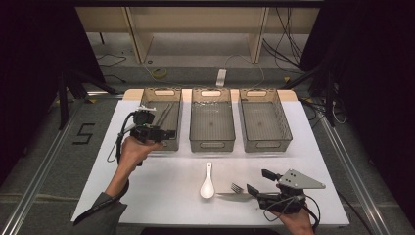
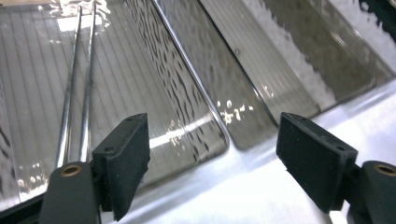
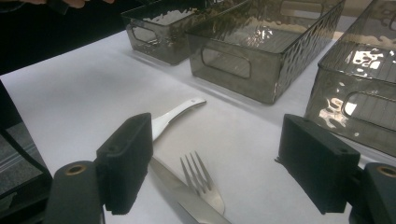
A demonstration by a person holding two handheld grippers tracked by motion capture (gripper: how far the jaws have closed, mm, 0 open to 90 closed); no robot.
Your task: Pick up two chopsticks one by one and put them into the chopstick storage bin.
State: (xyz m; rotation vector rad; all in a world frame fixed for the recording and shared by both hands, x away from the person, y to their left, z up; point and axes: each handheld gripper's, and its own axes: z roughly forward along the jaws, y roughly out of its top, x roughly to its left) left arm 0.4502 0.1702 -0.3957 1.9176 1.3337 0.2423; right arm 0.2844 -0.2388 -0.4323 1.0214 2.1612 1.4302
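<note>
Between the open right tongs (image 3: 215, 168), the fork (image 3: 201, 181).

We are seeing three bins (image 1: 212, 142) of smoky, see-through plastic, glossy, with rippled walls and ribbed floors. Thin chopsticks (image 2: 74, 88) in the left bin are gleaming like polished metal. The near fork (image 3: 201, 183) is shining, smooth steel; the spoon (image 1: 207, 186) is looking glossy white. The table (image 1: 161, 186) is looking matt white, the pads (image 3: 126, 158) matt black.
</note>
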